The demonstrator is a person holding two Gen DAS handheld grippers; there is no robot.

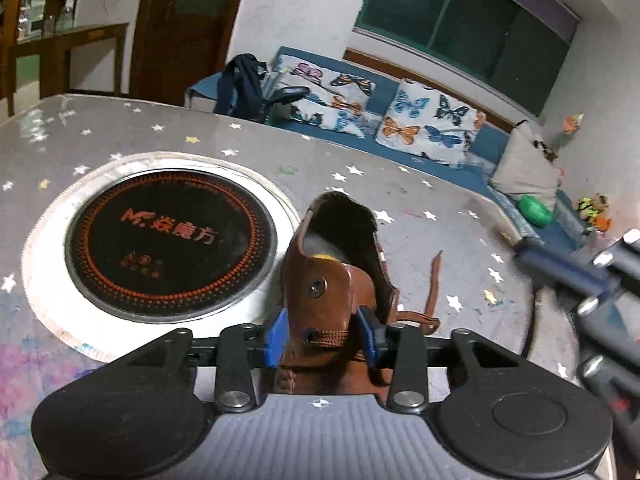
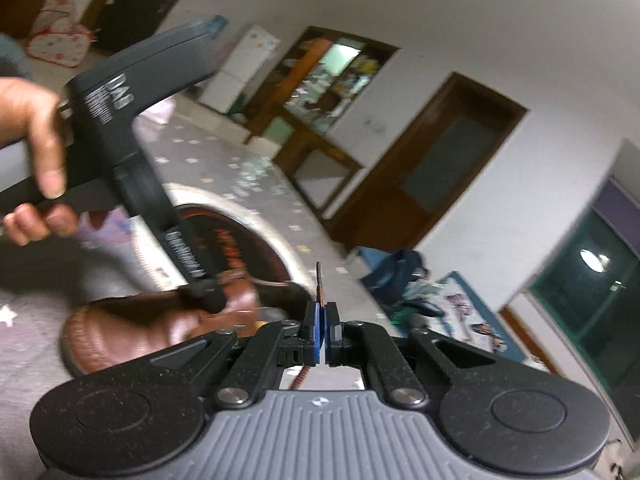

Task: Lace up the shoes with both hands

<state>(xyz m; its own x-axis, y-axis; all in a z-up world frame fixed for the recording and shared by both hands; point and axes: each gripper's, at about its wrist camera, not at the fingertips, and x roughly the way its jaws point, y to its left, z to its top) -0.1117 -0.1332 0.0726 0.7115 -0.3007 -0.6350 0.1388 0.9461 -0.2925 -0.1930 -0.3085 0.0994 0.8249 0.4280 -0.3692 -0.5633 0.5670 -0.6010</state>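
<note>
A brown leather shoe [image 1: 332, 280] stands on the star-patterned table [image 1: 400, 208], its opening facing away in the left wrist view. My left gripper [image 1: 323, 338] is shut on the shoe's eyelet flap, a blue pad pressed against each side. A brown lace [image 1: 432, 292] trails off to the right on the table. In the right wrist view my right gripper [image 2: 321, 336] is shut on the lace [image 2: 320, 284], whose tip sticks up above the pads. The shoe [image 2: 132, 332] lies to its lower left, with the left gripper [image 2: 212, 296] on it, held by a hand [image 2: 40, 140]. The right gripper [image 1: 524, 256] shows blurred at the right edge of the left wrist view.
A round black induction hob [image 1: 168, 240] is set into the table left of the shoe. Beyond the table's far edge runs a blue bench with butterfly cushions [image 1: 424, 124] and a dark bag [image 1: 244, 84]. A wooden door [image 2: 432, 172] stands behind.
</note>
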